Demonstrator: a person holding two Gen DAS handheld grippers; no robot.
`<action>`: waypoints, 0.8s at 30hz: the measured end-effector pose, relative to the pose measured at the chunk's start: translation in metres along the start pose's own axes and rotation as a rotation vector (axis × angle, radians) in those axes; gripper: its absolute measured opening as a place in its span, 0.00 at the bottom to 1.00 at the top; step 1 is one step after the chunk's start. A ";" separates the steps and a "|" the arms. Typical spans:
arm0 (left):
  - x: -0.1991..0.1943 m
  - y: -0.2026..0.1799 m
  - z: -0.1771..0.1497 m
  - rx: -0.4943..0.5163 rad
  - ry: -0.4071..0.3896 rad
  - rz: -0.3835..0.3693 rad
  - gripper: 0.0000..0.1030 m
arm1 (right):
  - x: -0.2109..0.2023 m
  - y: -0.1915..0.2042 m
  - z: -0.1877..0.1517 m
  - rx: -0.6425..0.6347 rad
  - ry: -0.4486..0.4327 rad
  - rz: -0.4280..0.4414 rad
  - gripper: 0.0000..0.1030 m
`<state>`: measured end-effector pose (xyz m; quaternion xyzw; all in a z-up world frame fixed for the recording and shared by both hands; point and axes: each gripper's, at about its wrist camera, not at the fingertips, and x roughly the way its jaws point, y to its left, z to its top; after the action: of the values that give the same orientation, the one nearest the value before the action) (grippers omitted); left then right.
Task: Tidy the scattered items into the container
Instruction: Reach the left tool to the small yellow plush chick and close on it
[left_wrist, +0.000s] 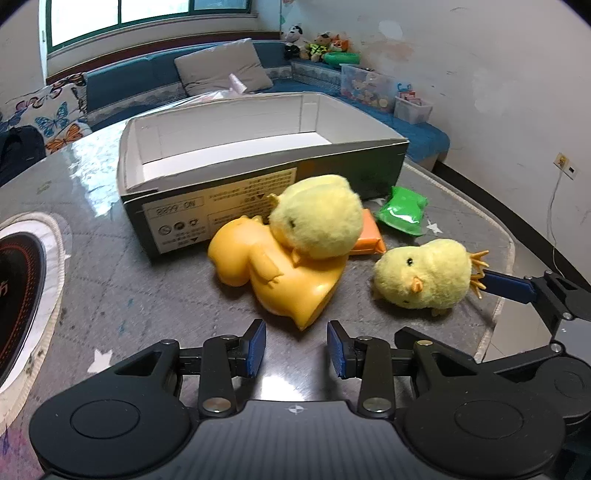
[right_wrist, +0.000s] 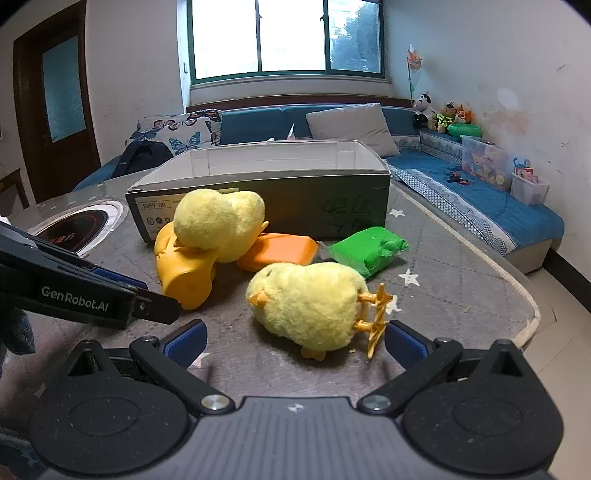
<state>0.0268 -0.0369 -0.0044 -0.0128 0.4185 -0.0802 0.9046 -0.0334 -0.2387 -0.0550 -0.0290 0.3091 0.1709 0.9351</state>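
Grippers first: the left gripper (left_wrist: 296, 349) sits low over the grey table mat (left_wrist: 155, 295), fingers parted with nothing between them, pointed straight at the base of the yellow plastic duck (left_wrist: 284, 280). The right gripper (right_wrist: 293, 341) is spread wide and comes in level from the near edge, with its blue pads either side of the closer plush chick (right_wrist: 310, 302), not touching it as far as I can see. Count-wise there are two fluffy yellow chicks, one hard duck and two sealed clay packs, an orange pack (right_wrist: 279, 251) and a green pack (right_wrist: 365, 251). The second plush chick (left_wrist: 317, 218) is perched on top of the duck, leaning against the cardboard box (left_wrist: 258, 184). The closer chick lies on its side, orange beak toward the duck, spiky orange feet sticking out toward the right pad. Both packs lie just in front of the box wall, orange one tucked behind the duck pile. The box is open-topped, white inside, dark outside with a printed label, and everything sits outside it.
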 end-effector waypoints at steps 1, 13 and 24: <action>0.000 -0.001 0.001 0.003 -0.001 -0.005 0.38 | 0.000 -0.001 0.000 0.001 0.000 -0.001 1.00; -0.002 -0.006 0.005 0.013 0.006 -0.035 0.38 | 0.003 -0.007 0.002 -0.002 -0.003 0.003 0.99; -0.014 -0.019 0.010 0.031 -0.006 -0.120 0.38 | 0.005 -0.010 0.000 0.003 0.000 0.016 0.92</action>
<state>0.0232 -0.0538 0.0144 -0.0239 0.4130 -0.1407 0.8995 -0.0262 -0.2467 -0.0580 -0.0252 0.3094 0.1782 0.9337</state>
